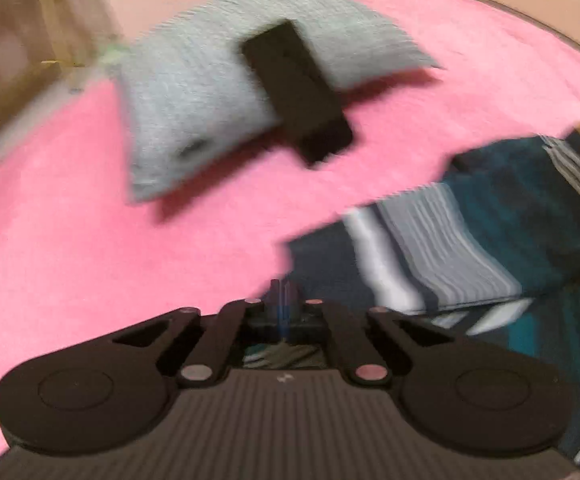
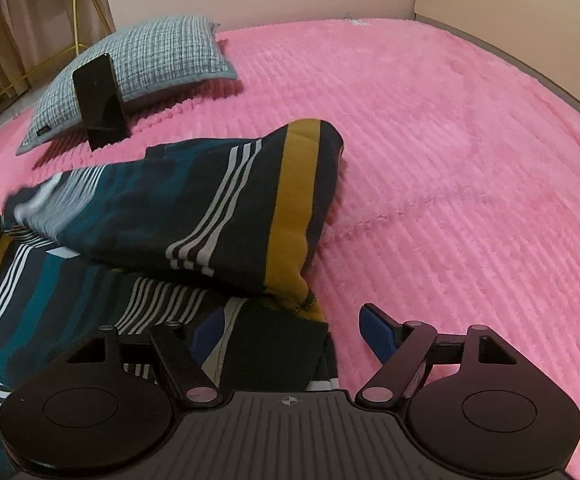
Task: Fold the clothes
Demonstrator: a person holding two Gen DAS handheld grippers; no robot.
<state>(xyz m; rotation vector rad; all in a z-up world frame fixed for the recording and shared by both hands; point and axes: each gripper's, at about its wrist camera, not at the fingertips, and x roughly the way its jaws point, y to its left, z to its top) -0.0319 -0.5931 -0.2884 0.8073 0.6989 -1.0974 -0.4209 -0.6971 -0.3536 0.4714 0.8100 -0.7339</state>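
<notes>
A fold is being laid over the striped garment lying on the pink bed: left gripper jaws are pinching together, contents unclear; right gripper jaws are gaping empty, next needing an edge.

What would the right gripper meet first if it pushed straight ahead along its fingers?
Most likely the striped garment: the open right gripper already straddles its near edge, and the folded hump lies just beyond. Depth is uncertain.
</notes>
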